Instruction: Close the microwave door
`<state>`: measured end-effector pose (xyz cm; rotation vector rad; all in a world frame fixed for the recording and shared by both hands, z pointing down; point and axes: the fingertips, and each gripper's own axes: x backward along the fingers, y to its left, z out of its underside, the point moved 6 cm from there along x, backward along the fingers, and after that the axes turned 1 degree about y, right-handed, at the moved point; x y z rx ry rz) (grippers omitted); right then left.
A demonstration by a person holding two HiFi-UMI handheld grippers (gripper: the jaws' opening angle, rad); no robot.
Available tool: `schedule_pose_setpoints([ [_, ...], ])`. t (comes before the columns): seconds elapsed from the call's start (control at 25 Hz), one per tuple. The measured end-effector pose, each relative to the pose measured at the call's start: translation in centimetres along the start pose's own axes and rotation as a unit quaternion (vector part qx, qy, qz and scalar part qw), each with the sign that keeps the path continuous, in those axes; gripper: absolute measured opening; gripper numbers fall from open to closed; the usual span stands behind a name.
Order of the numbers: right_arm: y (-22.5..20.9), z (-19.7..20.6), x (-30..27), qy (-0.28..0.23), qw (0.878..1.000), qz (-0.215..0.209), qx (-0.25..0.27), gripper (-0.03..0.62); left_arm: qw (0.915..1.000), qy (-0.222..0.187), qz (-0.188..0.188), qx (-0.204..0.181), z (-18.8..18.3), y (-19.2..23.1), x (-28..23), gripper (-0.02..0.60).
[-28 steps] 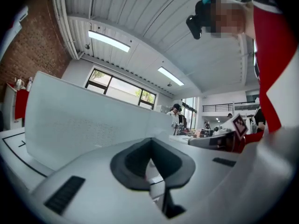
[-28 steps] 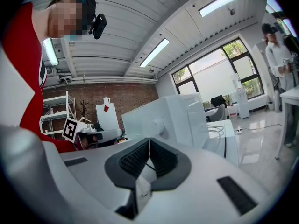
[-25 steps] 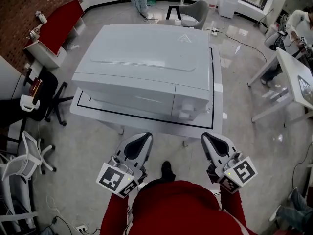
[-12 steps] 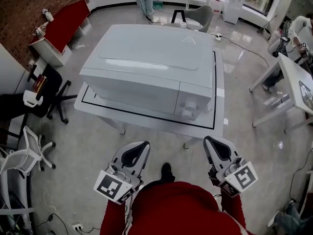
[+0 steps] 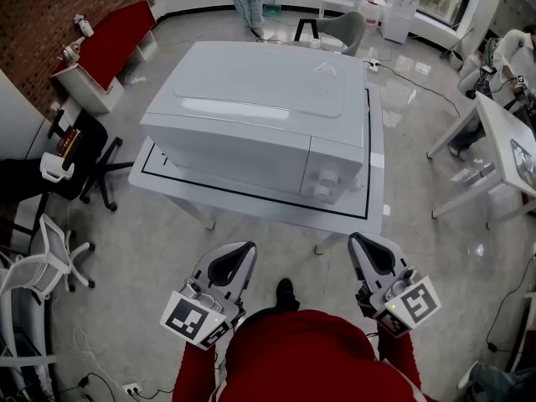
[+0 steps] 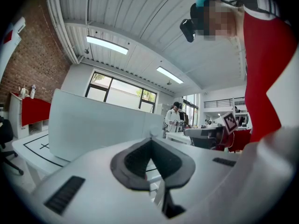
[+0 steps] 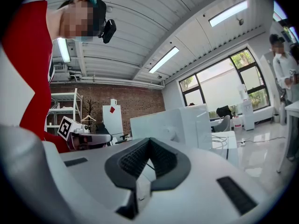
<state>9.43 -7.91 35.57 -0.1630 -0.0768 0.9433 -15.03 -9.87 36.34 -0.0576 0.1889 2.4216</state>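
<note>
Both left gripper (image 5: 248,247), right gripper (image 5: 354,239) fingers together | microwave door (image 5: 230,153) flush | open floor (image 5: 293,239) before table (image 5: 172,188) edge

Premises appear to be an open-plan lab or office: polished grey floor (image 5: 142,249), brick wall (image 5: 42,15), white work tables (image 5: 507,128), swivel chairs (image 5: 46,262), loose floor cables (image 5: 94,378), ceiling strip lights (image 6: 106,45), large windows (image 6: 117,91).
</note>
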Motion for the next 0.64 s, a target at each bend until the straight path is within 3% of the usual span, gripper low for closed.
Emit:
schedule_pose_setpoints([
  [0.48, 0.75, 0.07, -0.11, -0.006, 1.0, -0.004, -0.004, 0.012, 0.9999, -0.008, -0.005, -0.008, -0.17, -0.3, 0.73, 0.011],
  [0.64, 0.77, 0.68, 0.37, 0.013, 1.0, -0.002, -0.011, 0.012, 0.9999, -0.008, -0.006, -0.005, -0.14, -0.53, 0.97, 0.011],
])
